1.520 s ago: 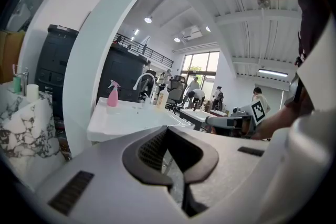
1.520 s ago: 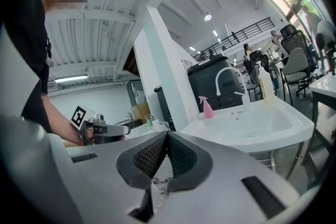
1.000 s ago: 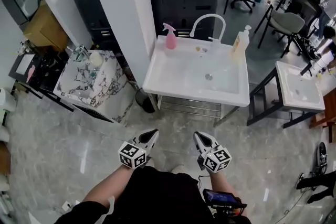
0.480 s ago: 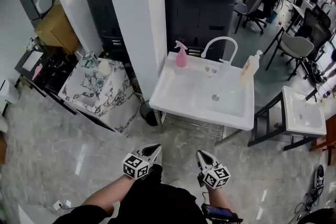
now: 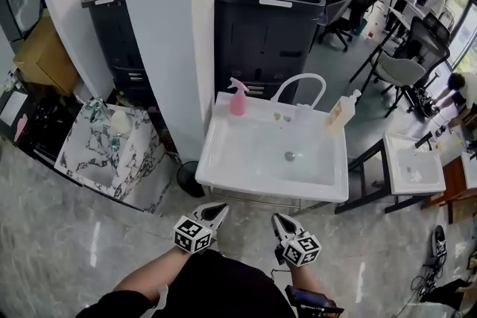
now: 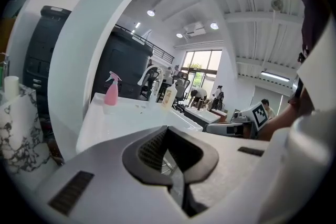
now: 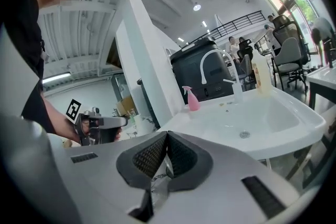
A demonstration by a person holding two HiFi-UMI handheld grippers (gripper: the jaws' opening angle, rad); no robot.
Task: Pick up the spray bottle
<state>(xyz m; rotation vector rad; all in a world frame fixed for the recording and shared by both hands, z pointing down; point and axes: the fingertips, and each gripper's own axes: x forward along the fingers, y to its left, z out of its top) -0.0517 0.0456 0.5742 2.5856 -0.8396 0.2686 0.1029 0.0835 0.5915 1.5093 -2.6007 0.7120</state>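
Note:
The pink spray bottle stands upright on the back left corner of the white sink, next to the curved white faucet. The left gripper view shows the spray bottle far ahead and left. In the right gripper view the spray bottle is ahead, past the sink's near rim. My left gripper and right gripper are held side by side just short of the sink's front edge. Both are shut and empty, well apart from the bottle. Up close, the left gripper and right gripper show tips together.
A pale yellow soap bottle stands at the sink's back right. A white pillar rises just left of the sink, with a marble-patterned stand beyond it. A big black machine is behind the sink; a small white table at right.
Both grippers have moved forward toward the sink, which now lies closer and more central in the head view. Their jaws stayed shut.

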